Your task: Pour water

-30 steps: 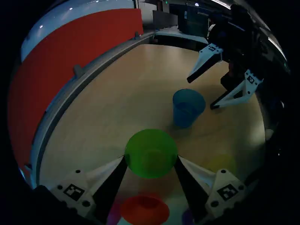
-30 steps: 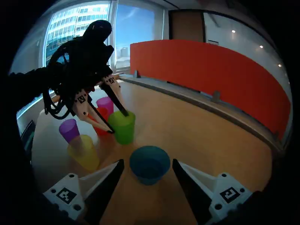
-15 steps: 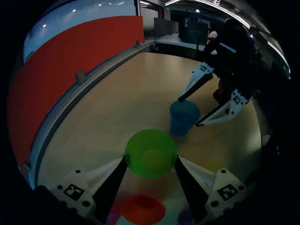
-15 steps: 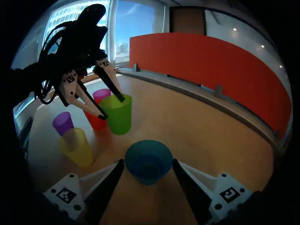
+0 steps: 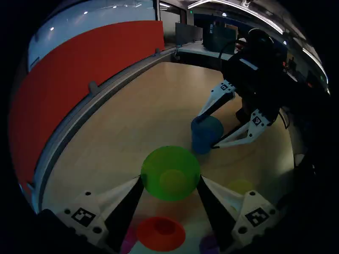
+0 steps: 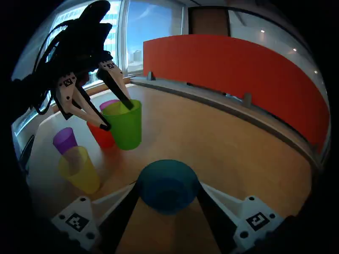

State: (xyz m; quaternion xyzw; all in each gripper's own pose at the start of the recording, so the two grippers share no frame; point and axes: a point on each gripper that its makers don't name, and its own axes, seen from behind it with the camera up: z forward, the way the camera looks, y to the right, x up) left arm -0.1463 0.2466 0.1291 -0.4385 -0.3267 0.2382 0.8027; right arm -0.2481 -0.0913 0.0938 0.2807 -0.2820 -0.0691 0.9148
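Right gripper view, nearest first: the right tongs point(image 6: 167, 186) pinched the blue cup point(image 6: 167, 192) on both sides, low over the worktop point(image 6: 237, 148). Just beyond, on the left, stood a yellow cup point(image 6: 80, 171) and a purple cup point(image 6: 64, 140), then a red cup point(image 6: 99, 134). Past those, the left tongs point(image 6: 118, 116) clamped the green cup point(image 6: 123, 127), which looked raised off the surface. Left gripper view agreed: green snug between its fingers, blue farther off to the right. With both cups gripped, the pour looked ready to begin. Next move: bring one rim above the other, then tip gently. Whether either cup held water, I couldn't tell.
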